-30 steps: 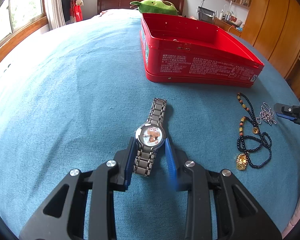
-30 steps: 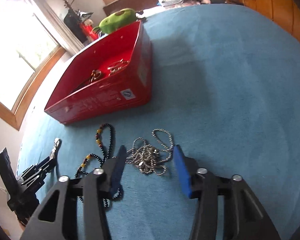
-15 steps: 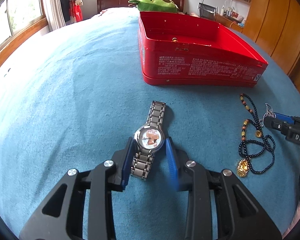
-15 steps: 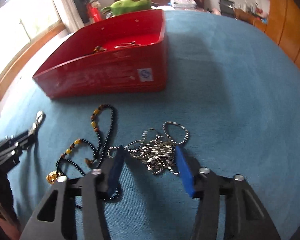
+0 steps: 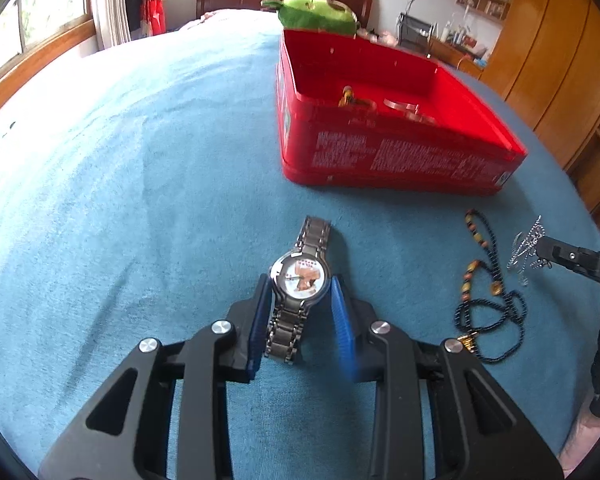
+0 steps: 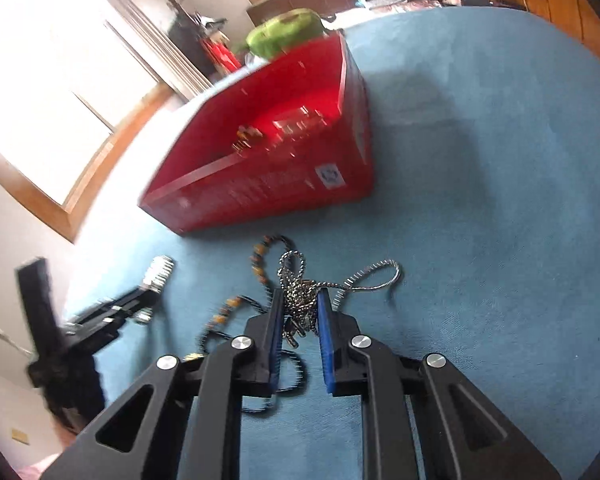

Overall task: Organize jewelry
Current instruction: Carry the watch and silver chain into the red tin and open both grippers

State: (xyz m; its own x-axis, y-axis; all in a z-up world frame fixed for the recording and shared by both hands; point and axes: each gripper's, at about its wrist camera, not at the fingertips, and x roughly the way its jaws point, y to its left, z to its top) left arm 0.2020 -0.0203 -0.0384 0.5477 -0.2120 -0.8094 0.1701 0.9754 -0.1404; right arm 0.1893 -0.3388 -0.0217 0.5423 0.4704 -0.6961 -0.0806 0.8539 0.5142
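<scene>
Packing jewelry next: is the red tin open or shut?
Open: the red tin has no lid on, and a few pieces lie on its floor.

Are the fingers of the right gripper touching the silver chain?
Touching. In the right wrist view, both blue fingers of the right gripper, which have just been closing, press the bunched silver chain between them.
</scene>
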